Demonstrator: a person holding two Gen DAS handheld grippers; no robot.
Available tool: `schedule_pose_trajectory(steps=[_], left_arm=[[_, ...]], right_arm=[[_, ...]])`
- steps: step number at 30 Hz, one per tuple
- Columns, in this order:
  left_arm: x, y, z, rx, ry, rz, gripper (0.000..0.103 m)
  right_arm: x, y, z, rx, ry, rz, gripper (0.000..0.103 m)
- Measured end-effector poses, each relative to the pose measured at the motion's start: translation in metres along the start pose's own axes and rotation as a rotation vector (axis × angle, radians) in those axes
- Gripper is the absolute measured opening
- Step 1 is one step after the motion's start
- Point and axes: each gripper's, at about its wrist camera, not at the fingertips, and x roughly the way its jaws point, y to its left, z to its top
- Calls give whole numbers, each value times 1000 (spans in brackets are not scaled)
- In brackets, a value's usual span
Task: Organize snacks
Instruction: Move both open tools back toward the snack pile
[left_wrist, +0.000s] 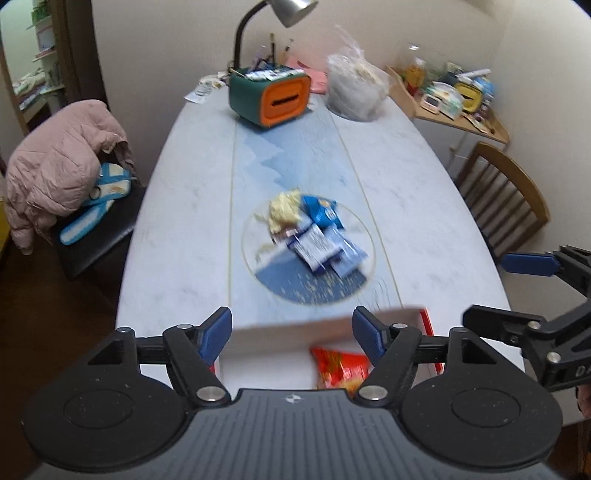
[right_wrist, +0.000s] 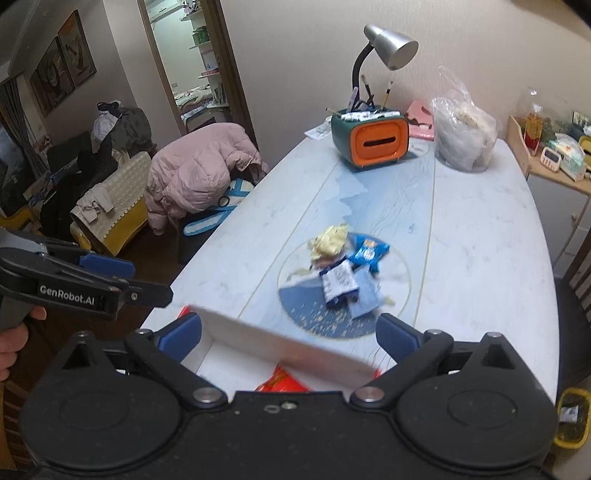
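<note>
blue pads of left gripper (left_wrist: 291, 334) and right gripper (right_wrist: 290, 339) spread wide, nothing gripped; white box (left_wrist: 266, 354) below holds red packet (left_wrist: 341, 369); snack pile (left_wrist: 314, 236) at 12 o'clock.

Ahead of me, at twelve o'clock in the middle of the table, I see a loose heap of small snack packets (left_wrist: 314, 232). The pale yellow crinkled packet (right_wrist: 330, 239) lies at the far side of the heap, a glossy blue bag (right_wrist: 369, 251) at its two o'clock, and several white-and-blue sachets (right_wrist: 340, 282) overlap below, lying flat and askew. Near me at six o'clock, I see a white cardboard box with red sides (left_wrist: 266, 362), open-topped, holding a red-orange foil snack bag (left_wrist: 341, 367) lying inside.
</note>
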Motion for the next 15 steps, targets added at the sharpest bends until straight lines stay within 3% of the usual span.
schedule_pose_trajectory(steps=[6,15], left_arm=[[28,-2,50,-32,26,22,72],[114,-2,106,-124,143,50,72]], right_arm=[[17,-29,33,-23,-3,-13,102],[80,-91,56,12,101,25,101]])
